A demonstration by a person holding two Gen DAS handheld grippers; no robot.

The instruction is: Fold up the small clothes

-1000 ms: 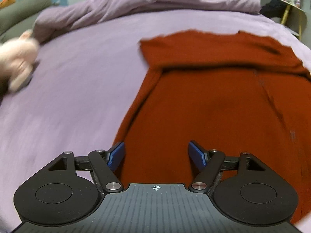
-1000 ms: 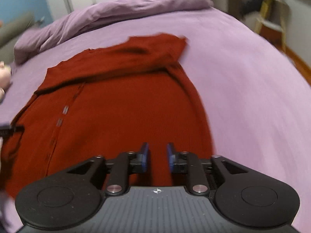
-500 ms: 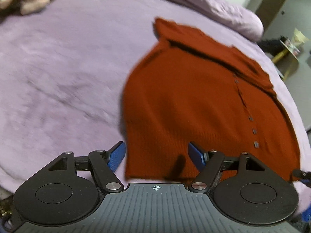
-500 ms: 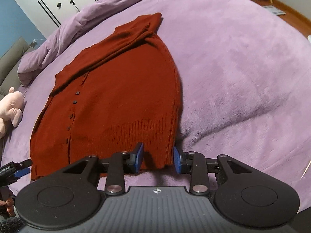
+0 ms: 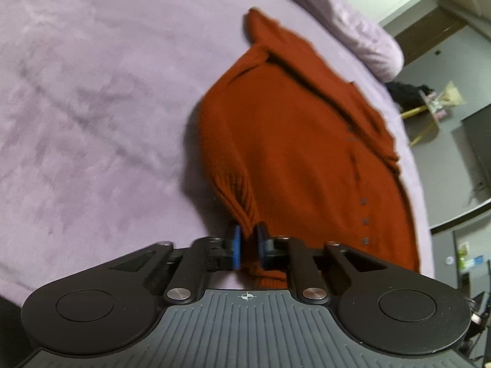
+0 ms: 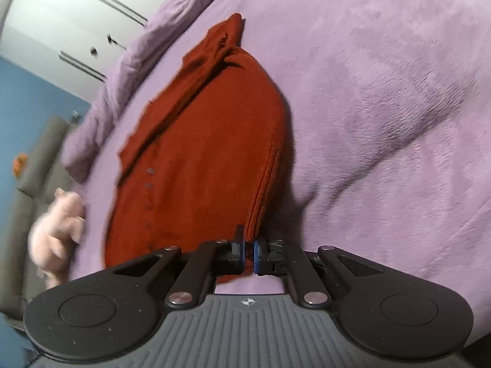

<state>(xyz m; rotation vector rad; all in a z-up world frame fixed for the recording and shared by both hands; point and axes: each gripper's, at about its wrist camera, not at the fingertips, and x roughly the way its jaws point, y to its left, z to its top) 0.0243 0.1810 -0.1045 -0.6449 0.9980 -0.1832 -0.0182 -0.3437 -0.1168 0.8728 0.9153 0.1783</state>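
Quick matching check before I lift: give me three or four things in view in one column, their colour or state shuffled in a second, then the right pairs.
1. left gripper
2. right gripper
3. pig plush toy
4. bedcover

A. lilac, spread under the cardigan
B. shut on the cardigan's ribbed hem corner next to the open bedcover
C. pink, lying beside the cardigan's button side
D. shut on the hem corner away from the buttons

Pairs: 1-B, 2-D, 3-C, 4-A
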